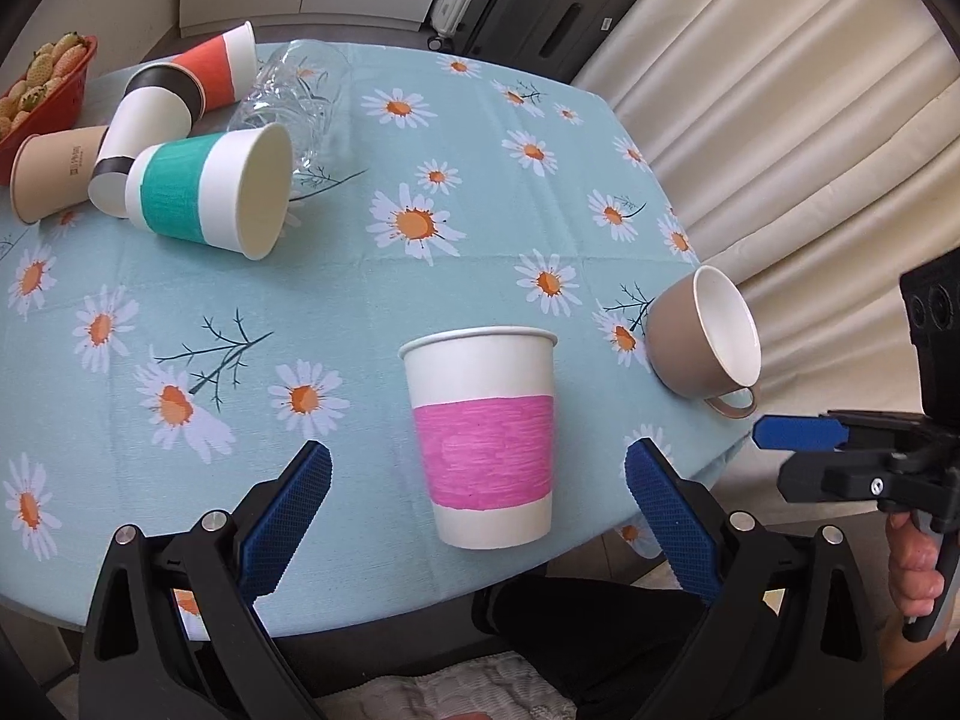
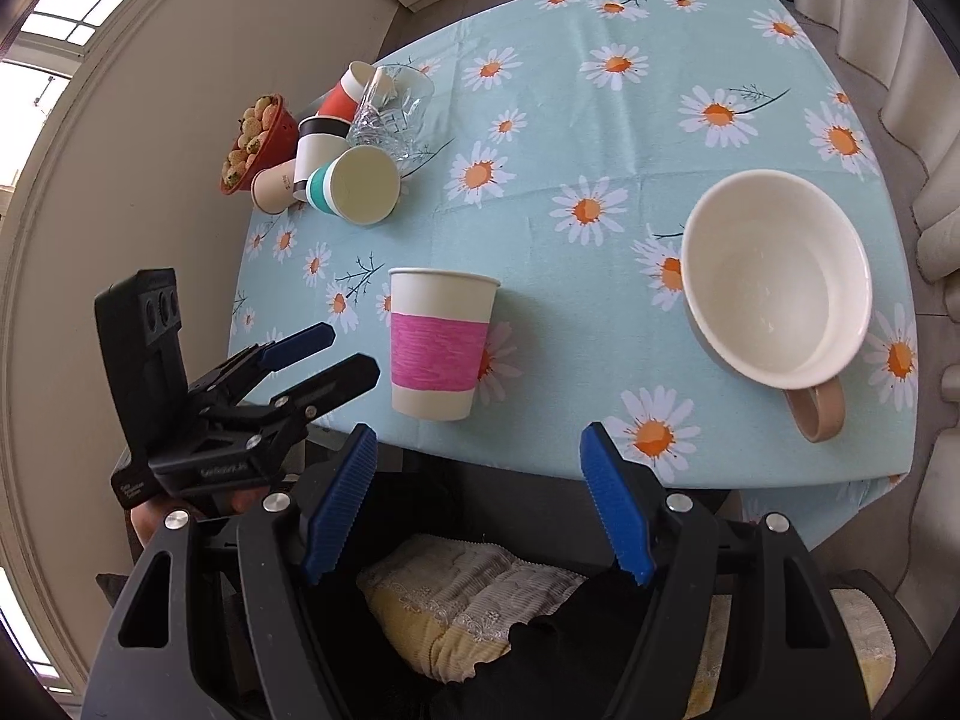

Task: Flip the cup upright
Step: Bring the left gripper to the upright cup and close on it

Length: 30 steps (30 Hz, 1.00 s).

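Left wrist view has the left tongs [image 1: 477, 468] spread wide with nothing between the pads, and the pink cup [image 1: 483, 438] standing upright just ahead of them near the table's [image 1: 180, 276] close edge. That cup looks done, so I judge the next one is the mug [image 1: 702, 333], lying on its side ahead and to the right of the left tongs, mouth turned toward the right tongs [image 1: 798, 433].

Right wrist view shows the right tongs [image 2: 477, 450] also apart and empty, back off the table edge, with the mug [image 2: 777, 279] ahead and to their right, handle [image 2: 816, 414] toward the camera. To do the step well, pinch the mug wall at the rim (not the handle, which would let it swing), then roll it onto its base slowly, since it sits close to the edge.

Only the left view shows the mug's brown outside and how far it tips; only the right view looks straight into its white bowl. Both show the cup pile [image 1: 198, 138] far ahead and left.
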### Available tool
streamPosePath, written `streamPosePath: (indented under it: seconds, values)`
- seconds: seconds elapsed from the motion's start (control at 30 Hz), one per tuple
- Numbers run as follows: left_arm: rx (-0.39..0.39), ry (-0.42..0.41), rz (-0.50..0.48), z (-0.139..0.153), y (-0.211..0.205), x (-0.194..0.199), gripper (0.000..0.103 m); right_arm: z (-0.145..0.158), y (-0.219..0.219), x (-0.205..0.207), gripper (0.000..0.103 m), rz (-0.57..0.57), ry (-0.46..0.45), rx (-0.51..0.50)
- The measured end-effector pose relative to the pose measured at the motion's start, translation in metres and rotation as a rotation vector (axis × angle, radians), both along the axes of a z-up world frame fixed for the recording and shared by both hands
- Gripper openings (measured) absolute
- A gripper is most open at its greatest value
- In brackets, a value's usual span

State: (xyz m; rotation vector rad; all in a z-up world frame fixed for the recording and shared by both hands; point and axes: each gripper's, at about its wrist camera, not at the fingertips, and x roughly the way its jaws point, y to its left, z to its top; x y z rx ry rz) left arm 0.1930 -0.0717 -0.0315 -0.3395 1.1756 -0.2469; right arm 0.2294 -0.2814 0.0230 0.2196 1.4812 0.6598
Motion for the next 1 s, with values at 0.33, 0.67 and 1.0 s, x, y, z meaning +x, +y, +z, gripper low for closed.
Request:
streamPosePath:
  seconds: [0.33,0.67,1.0]
  values:
    - [0.083,0.091,-0.017,-0.021,-0.028,0.028,0.084,-0.005,-0.025,-0.023,0.070,0.013,0.014,0.041]
    - [0.110,0.130,0.004,-0.031,-0.026,0.034,0.063,-0.015,-0.019,-0.033,0.070,0.055,0.013,0.045]
    - [0.202,-0.033,-0.017,0.000,-0.035,0.008,0.062,-0.024,-0.010,-0.032,0.070,0.052,0.025,0.053]
